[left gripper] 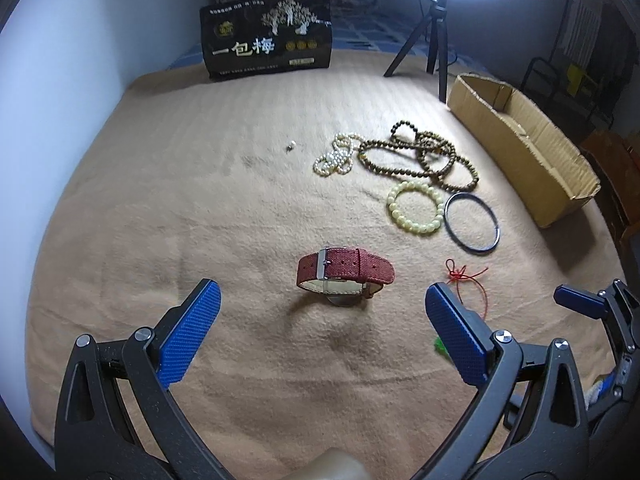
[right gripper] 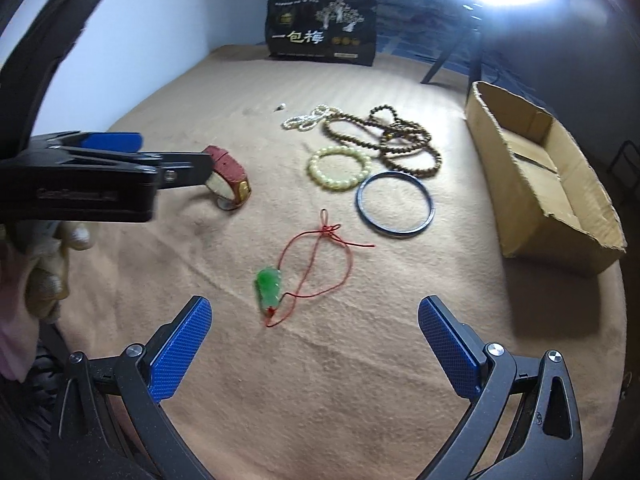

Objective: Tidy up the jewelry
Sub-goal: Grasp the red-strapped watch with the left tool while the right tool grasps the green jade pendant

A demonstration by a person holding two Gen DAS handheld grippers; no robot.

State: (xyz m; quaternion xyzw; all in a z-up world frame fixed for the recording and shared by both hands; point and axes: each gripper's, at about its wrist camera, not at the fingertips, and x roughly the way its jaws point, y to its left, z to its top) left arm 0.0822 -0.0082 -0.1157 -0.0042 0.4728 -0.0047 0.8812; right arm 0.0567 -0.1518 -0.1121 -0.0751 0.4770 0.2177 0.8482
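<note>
A red-strapped watch [left gripper: 346,276] stands on the tan blanket just ahead of my open, empty left gripper [left gripper: 322,304]; it also shows in the right wrist view [right gripper: 230,178]. A green jade pendant on a red cord [right gripper: 269,289] lies just ahead of my open, empty right gripper [right gripper: 316,316]. Beyond lie a pale yellow bead bracelet [right gripper: 340,168], a dark bangle [right gripper: 395,205], brown bead strings [right gripper: 396,140] and a pearl strand [right gripper: 306,117]. An open cardboard box [right gripper: 536,184] stands at the right.
A black printed bag [left gripper: 267,38] stands at the back. A black tripod [left gripper: 434,36] with a ring light stands behind the box. A small silver piece [left gripper: 289,146] lies alone on the blanket. The left gripper [right gripper: 132,148] reaches in at the right view's left.
</note>
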